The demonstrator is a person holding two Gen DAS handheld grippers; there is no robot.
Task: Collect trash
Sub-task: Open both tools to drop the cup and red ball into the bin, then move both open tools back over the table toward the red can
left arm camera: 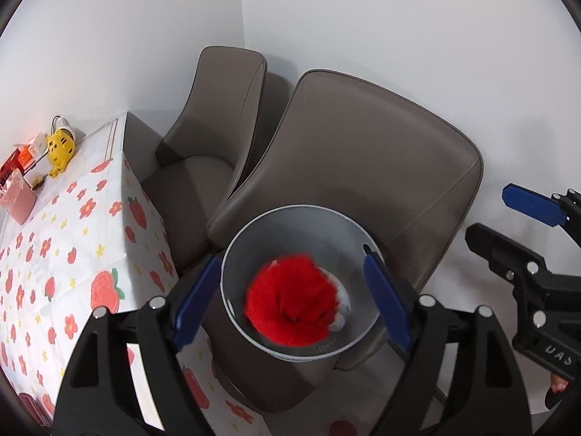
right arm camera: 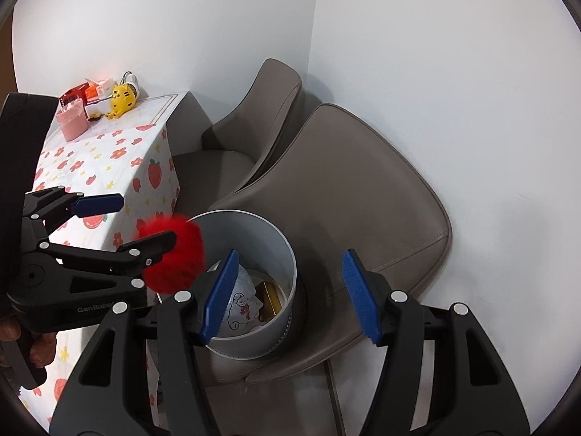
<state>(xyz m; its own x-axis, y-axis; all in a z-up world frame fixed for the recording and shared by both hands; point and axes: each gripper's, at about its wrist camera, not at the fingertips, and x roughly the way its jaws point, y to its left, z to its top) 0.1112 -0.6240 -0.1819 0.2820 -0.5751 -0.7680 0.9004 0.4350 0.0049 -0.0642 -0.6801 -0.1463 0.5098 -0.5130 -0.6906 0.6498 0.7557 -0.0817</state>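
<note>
A round grey trash bin (left arm camera: pixel 290 212) stands on the seat of the nearer chair (left arm camera: pixel 381 152). A fluffy red ball (left arm camera: pixel 290 301), blurred, shows inside the bin's mouth between the wide-apart fingers of my left gripper (left arm camera: pixel 292 290), and no pad touches it. In the right wrist view the red ball (right arm camera: pixel 181 250) is at the bin's (right arm camera: pixel 283 250) left rim, just behind the lower finger of the open left gripper (right arm camera: pixel 145 219). My right gripper (right arm camera: pixel 290 294) is open and holds nothing, beside and above the bin. White printed paper (right arm camera: pixel 243 309) and a gold box (right arm camera: pixel 270 299) lie inside.
To the left is a table with a strawberry-and-flower cloth (left arm camera: pixel 72 254). At its far end are a yellow tiger toy (left arm camera: pixel 60 149), a pink container (left arm camera: pixel 18 196) and red boxes. A second chair (left arm camera: pixel 218 109) stands in the white wall corner. A hand (right arm camera: pixel 36 348) holds the left gripper.
</note>
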